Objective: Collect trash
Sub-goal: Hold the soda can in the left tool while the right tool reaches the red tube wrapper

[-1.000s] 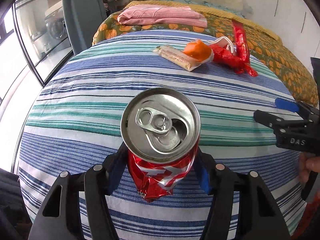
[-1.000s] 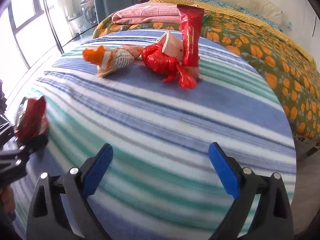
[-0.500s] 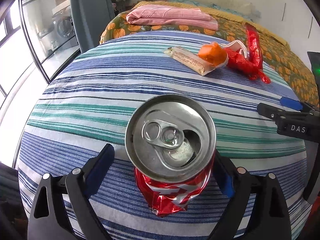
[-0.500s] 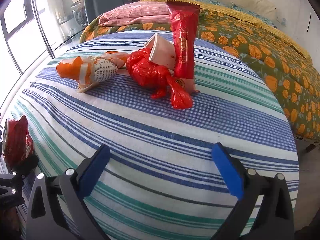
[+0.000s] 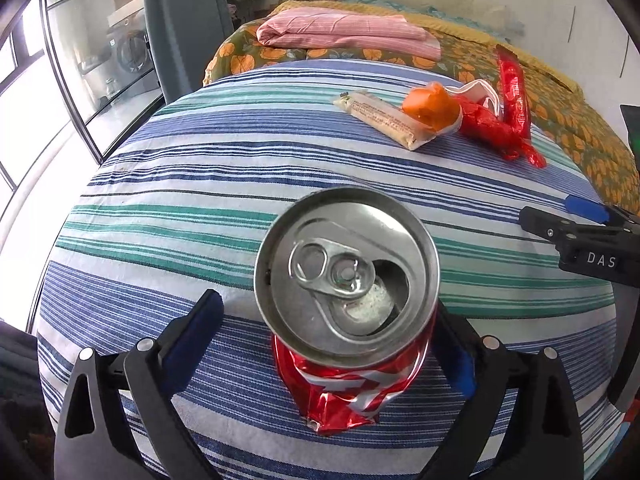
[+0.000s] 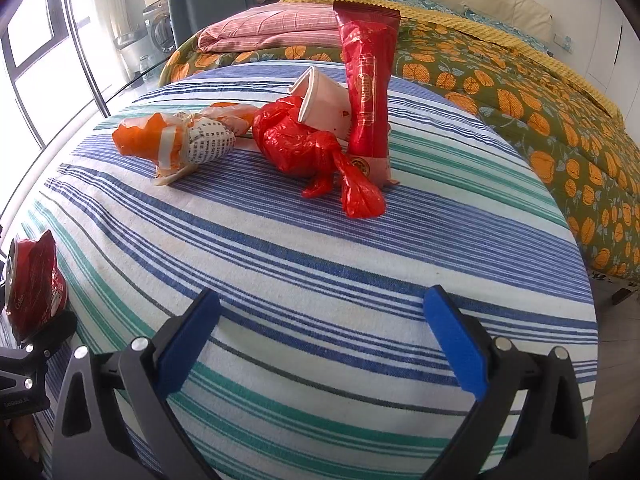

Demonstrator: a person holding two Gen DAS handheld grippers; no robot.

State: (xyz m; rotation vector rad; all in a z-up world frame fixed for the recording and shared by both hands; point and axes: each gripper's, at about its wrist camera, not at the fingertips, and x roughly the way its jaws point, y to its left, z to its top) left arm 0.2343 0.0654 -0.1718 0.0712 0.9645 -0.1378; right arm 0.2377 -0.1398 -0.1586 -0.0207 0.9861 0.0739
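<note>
A crushed red soda can [image 5: 346, 300] stands on the striped cloth between the open jaws of my left gripper [image 5: 326, 340], not held; it also shows at the left edge of the right wrist view [image 6: 34, 284]. My right gripper [image 6: 322, 340] is open and empty over the cloth. Ahead of it lies a cluster of trash: an orange and white wrapper [image 6: 176, 142], a knotted red plastic bag [image 6: 308, 148], a white paper cup [image 6: 326, 102] and a tall red packet [image 6: 366, 92]. The right gripper also shows at the right in the left wrist view [image 5: 580, 236].
The striped blue, green and white cloth [image 6: 320, 260] covers the near end of a bed. Beyond it are an orange-patterned bedspread [image 6: 520, 92] and a folded pink blanket [image 6: 272, 26]. Glass doors [image 5: 80, 60] stand on the left.
My left gripper has opened and let go of the can, which now stands free between the jaws. The right gripper has moved forward towards the cluster of trash.
</note>
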